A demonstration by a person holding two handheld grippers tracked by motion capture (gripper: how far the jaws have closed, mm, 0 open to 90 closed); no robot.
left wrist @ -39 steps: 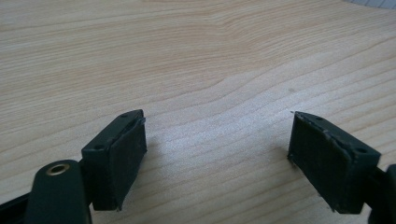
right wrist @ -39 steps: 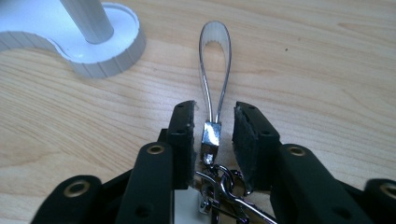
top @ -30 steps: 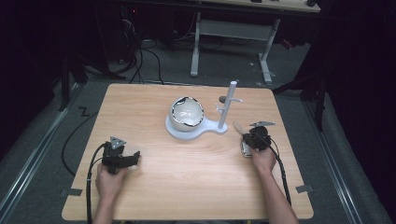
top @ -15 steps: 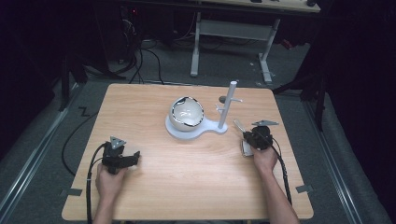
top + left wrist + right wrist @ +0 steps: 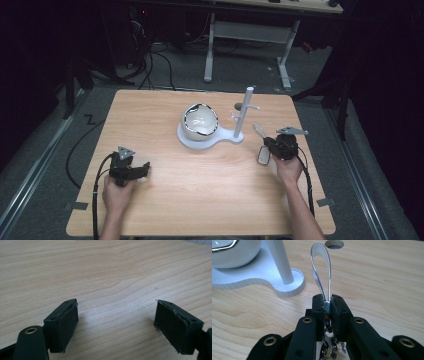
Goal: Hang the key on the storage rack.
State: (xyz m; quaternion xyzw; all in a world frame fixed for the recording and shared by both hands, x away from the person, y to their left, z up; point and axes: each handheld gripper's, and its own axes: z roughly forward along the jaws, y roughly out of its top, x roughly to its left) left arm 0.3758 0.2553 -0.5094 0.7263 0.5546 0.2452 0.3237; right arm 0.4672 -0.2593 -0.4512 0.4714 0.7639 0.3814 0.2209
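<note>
Clamping spoon (image 5: 321, 270): right jaws shut.

Wooden table (image 5: 200, 200), white bowl (image 5: 200, 121) on white stand (image 5: 239, 116), grey metal desk frame (image 5: 247, 31) behind

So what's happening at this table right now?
A person sits at a wooden table with tongs in each hand. The right tongs are shut on a shiny metal spoon, lifted clear of the tabletop near a white stand that has a post and a white bowl on its base. The left tongs rest open on bare wood, holding nothing.
</note>
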